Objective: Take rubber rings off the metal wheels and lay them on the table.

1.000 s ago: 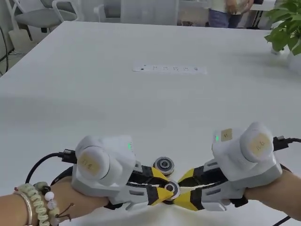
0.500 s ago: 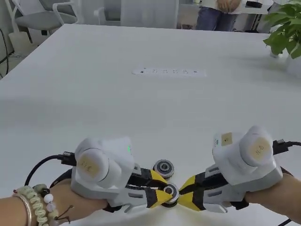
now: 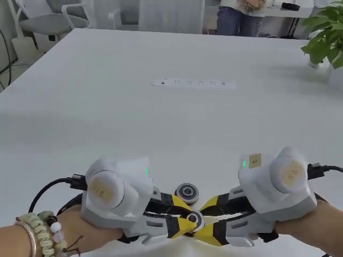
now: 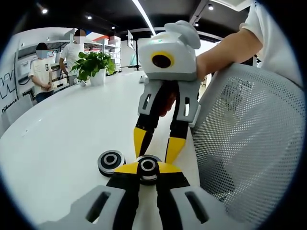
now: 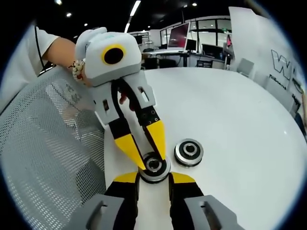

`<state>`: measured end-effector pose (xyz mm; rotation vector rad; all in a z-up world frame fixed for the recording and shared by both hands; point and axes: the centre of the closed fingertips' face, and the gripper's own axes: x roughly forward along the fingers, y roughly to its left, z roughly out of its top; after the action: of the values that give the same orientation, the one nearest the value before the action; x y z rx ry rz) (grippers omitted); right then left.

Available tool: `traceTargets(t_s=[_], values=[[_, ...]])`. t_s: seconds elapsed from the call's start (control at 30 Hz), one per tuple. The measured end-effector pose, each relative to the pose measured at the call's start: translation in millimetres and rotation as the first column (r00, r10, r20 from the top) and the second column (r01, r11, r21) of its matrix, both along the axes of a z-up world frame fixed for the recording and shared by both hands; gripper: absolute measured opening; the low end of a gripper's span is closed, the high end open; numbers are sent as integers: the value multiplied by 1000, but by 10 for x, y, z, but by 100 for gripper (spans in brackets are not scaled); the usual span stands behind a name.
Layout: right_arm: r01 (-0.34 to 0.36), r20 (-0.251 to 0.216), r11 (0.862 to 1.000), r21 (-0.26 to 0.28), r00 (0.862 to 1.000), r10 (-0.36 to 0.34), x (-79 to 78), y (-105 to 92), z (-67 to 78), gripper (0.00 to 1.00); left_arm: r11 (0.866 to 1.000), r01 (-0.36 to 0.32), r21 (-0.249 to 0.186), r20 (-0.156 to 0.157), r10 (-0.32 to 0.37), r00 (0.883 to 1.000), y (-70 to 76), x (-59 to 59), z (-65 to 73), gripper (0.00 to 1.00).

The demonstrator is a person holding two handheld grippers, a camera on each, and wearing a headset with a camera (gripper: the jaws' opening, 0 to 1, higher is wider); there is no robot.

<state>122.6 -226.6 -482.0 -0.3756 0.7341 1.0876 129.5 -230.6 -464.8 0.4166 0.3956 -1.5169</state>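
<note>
The table (image 3: 161, 123) bears two metal wheels close to its near edge. One wheel (image 3: 194, 218) sits between the tips of both grippers; the second wheel (image 3: 187, 191) lies flat just beyond it, apart from either tool. In the right gripper view the held wheel (image 5: 154, 166) shows a dark ring (image 5: 166, 172) around its rim, and the second wheel (image 5: 189, 152) rests beside it on the white top.

The left gripper (image 3: 185, 224) reaches in from the left, low and nearly level, its yellow tips clamped on the wheel (image 4: 147, 166) from both sides. The right gripper (image 3: 206, 230) comes in from the opposite side, pointed straight at the other, and its jaws press against the same wheel's edges. Each hand wraps its tool from behind; beads (image 3: 40, 230) circle the left wrist. Farther off on the table lies a power strip (image 3: 193, 83), and a plant (image 3: 324, 32) stands at the far right.
</note>
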Motion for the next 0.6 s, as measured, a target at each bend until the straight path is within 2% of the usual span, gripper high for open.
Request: traceTargets(t_s=[0.2, 0.23, 0.27, 0.3, 0.4, 0.53, 0.6], values=[[-16, -3, 1000, -21, 1000, 16, -27, -47, -18, 16, 1000, -1, -2, -3, 1, 1000, 1, -2, 0, 7], [-21, -5, 999, -41, 1000, 21, -36, -82, -38, 7, 1000, -1, -1, -2, 1, 1000, 4, 1, 0, 7], [-12, -2, 996, -86, 1000, 12, -35, -170, -86, 0, 1000, -2, -2, -4, 2, 1000, 7, 1, -1, 7], [13, -31, 1000, -17, 999, -13, -37, -110, -55, 0, 1000, -3, -3, -4, 3, 1000, 6, 2, 0, 7], [-7, -3, 999, -41, 1000, 7, -17, -104, -56, 0, 1000, -5, 1, -3, 5, 1000, 6, 4, -2, 7], [18, -16, 999, -46, 1000, -18, 8, -121, -49, 0, 1000, -6, 1, -4, 6, 1000, 4, 9, -2, 7], [50, -36, 998, -49, 998, -52, 33, -133, -50, 0, 1000, -8, 2, -5, 8, 1000, 3, 13, -1, 7]])
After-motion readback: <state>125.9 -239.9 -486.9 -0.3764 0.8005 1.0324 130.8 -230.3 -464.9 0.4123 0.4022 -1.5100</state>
